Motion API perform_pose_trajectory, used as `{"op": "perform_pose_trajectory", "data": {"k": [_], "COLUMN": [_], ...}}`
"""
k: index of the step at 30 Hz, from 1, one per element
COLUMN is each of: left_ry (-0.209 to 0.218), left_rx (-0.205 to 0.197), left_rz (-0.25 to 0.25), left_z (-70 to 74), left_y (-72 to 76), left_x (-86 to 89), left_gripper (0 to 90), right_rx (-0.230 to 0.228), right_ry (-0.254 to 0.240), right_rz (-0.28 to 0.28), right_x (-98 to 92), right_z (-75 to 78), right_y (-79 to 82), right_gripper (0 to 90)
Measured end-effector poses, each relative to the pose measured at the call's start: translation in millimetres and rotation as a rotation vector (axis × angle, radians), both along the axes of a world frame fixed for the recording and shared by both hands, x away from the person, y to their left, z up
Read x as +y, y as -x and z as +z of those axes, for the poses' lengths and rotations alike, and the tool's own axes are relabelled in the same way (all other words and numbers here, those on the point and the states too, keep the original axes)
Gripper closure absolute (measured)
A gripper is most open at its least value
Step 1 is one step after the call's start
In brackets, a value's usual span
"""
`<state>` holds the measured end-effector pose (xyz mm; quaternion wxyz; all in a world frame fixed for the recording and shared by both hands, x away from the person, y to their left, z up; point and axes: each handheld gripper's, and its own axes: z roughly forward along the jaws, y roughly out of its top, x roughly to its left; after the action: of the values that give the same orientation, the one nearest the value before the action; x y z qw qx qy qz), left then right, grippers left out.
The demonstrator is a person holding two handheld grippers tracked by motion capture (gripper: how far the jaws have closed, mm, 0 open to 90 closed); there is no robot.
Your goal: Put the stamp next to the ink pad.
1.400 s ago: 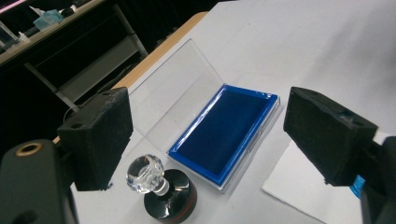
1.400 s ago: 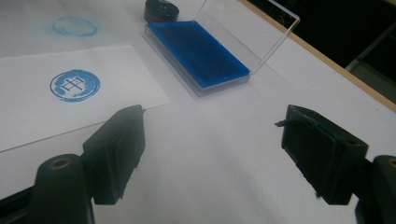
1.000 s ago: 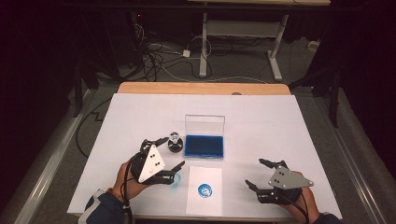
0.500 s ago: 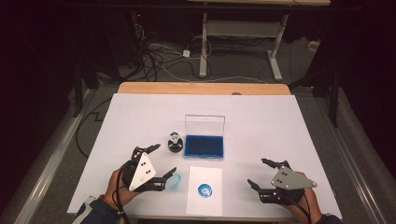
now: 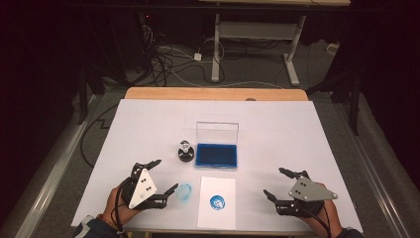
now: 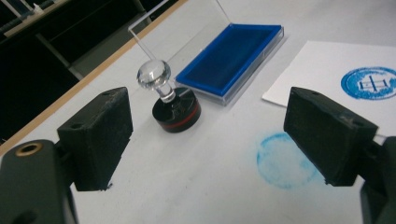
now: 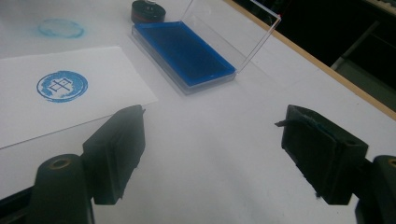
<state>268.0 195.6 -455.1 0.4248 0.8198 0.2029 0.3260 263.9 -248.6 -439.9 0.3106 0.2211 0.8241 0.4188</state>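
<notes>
White table cover (image 5: pixel 148 129), wide and flat. On it, mid-table: blue ink pad (image 5: pixel 216 154) with clear lid upright behind. Just left of pad: stamp (image 5: pixel 185 151), black base, clear knob, upright, untouched. Nearer the person: paper (image 5: pixel 216 218) bearing a blue round print, beside a faint blue smear (image 5: pixel 184 191) on the cover. Left gripper (image 5: pixel 159 175) near the stamp, jaws wide, empty, nothing between it and the stamp. Right gripper (image 5: pixel 276 182) well apart at right, jaws wide, empty.
</notes>
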Motion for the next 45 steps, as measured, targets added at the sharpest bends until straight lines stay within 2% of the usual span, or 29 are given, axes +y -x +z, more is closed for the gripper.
{"op": "perform_pose_trajectory", "data": {"k": [2, 8, 11, 13, 18, 22, 28, 32, 40, 45], "left_ry": [0.003, -0.026, -0.031, -0.039, -0.035, -0.003, 0.0, 0.002, 0.007, -0.001], "left_rx": [0.013, 0.039, 0.065, 0.076, 0.112, 0.103, 0.095, 0.1, 0.121, 0.113], "left_rz": [0.007, 0.033, 0.05, 0.057, 0.084, 0.101, 0.089, 0.079, 0.095, 0.092], "left_z": [-3.0, -17.5, -25.4, -28.6, -34.5, -31.9, -30.2, -30.8, -31.4, -31.0], "left_y": [0.4, 3.1, 3.6, 4.6, 7.7, 7.2, 6.9, 3.9, 2.6, 4.9], "left_x": [4.2, 17.6, 24.0, 27.6, 36.9, 37.7, 35.7, 35.2, 36.0, 34.1], "left_gripper": [14.8, 14.8, 14.8, 14.8, 14.8, 14.8, 14.8, 14.8, 14.8, 14.8], "right_rx": [0.0, -0.003, -0.003, -0.001, -0.008, -0.023, -0.03, -0.026, -0.037, -0.024], "right_ry": [0.001, -0.001, 0.017, 0.012, 0.005, 0.004, -0.011, 0.007, -0.01, -0.014], "right_rz": [-0.001, -0.003, -0.003, -0.005, -0.026, -0.062, -0.094, -0.094, -0.086, -0.087], "right_x": [-0.3, 1.8, 3.7, 3.0, -2.7, -9.2, -18.1, -17.2, -17.6, -21.0], "right_z": [-0.4, -0.8, -3.1, -3.5, -5.8, -7.6, -10.3, -12.4, -9.7, -10.2], "right_y": [0.2, -0.9, -1.5, -1.7, -1.4, 2.1, 9.4, 10.8, 7.7, 8.5], "right_gripper": [21.9, 21.9, 21.6, 21.3, 19.4, 17.3, 16.8, 16.8, 16.8, 16.8]}}
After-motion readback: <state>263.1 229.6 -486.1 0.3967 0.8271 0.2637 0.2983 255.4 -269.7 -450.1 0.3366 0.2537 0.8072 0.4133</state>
